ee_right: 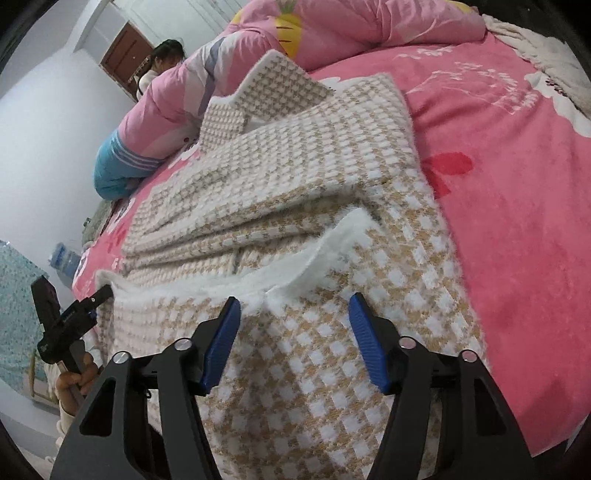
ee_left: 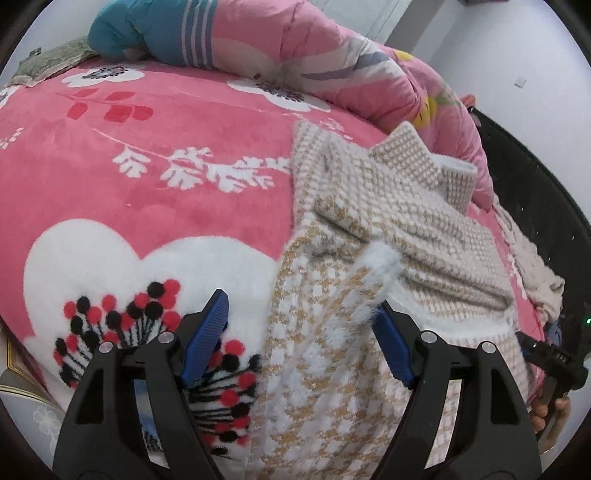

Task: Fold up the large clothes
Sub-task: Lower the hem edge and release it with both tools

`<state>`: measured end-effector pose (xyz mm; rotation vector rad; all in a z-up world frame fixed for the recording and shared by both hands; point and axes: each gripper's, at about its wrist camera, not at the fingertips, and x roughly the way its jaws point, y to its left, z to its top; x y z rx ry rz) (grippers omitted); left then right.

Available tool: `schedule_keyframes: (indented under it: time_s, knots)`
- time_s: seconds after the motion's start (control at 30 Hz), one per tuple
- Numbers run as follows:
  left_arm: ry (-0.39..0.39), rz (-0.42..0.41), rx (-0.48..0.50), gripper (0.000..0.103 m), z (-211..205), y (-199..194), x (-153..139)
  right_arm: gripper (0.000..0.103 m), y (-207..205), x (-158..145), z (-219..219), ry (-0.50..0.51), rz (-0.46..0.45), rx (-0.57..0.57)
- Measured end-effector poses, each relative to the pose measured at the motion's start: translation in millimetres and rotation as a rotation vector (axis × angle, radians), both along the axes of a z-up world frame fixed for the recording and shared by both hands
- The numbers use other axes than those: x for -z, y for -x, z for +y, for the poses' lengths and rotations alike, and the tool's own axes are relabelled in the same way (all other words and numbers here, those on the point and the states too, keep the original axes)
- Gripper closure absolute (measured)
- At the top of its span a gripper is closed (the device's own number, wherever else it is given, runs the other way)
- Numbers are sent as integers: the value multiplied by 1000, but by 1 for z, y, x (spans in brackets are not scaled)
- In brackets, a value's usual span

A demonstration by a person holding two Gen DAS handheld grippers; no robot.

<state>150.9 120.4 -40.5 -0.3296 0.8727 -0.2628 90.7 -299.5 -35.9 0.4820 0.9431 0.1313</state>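
A large beige-and-white houndstooth coat [ee_left: 388,206] lies on the pink floral bed cover, sleeves folded over its body, collar at the far end. It also fills the right wrist view [ee_right: 280,192]. My left gripper [ee_left: 301,306] is open above the coat's near hem, where a fuzzy white edge [ee_left: 373,269] lies between its blue fingers. My right gripper [ee_right: 293,299] is open and empty over the coat's lower part, just short of the white fuzzy edge [ee_right: 321,251]. Each gripper shows small in the other's view: the right [ee_left: 550,358], the left [ee_right: 70,317].
The pink bed cover [ee_left: 147,192] spreads left of the coat and also to its right [ee_right: 517,184]. A bunched pink quilt [ee_left: 332,59] and a blue garment [ee_left: 147,33] lie at the bed's far side. A person [ee_right: 162,62] sits beyond the quilt.
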Motion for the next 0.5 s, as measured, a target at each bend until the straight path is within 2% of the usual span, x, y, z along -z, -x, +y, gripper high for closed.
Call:
schedule_keyframes:
  time_s: [0.17,0.4,0.5]
  knots:
    - [3,-36,-28,28,9,5,-11,33,-2,-2,4,2,-5,-11]
    - [-15,-71,-141,28,34,12,-27,33,-3,-3,6,-3,-6,-8]
    - [-41,-85,-149,28,39,21,-34,33,-2,-4,5,-1,-6,-5]
